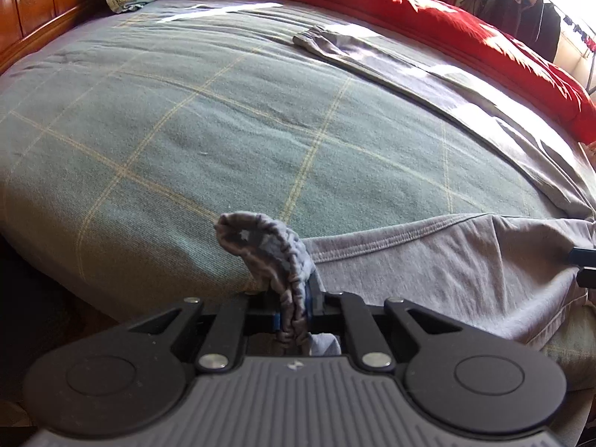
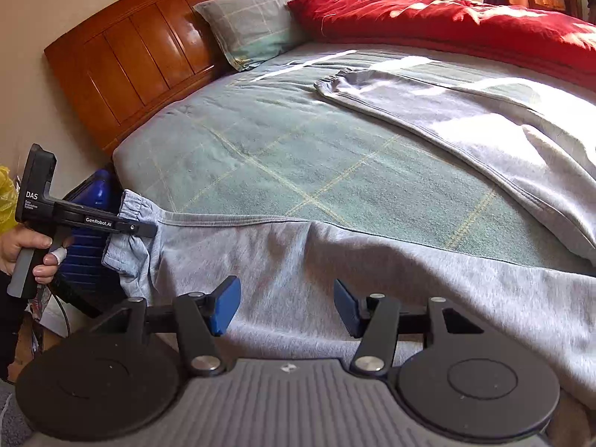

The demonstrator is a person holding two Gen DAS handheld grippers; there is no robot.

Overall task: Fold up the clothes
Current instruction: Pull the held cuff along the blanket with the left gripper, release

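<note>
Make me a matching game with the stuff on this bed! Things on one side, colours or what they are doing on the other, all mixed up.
Things:
1. blanket
2. headboard
3. left gripper
4. right gripper

Colours or states:
A. open, hovering over grey cloth
B. red, bunched along the far side
C. shut on the cuff of the grey sweatpants
D. shiny brown wood

Pairs: 1-B, 2-D, 3-C, 4-A
</note>
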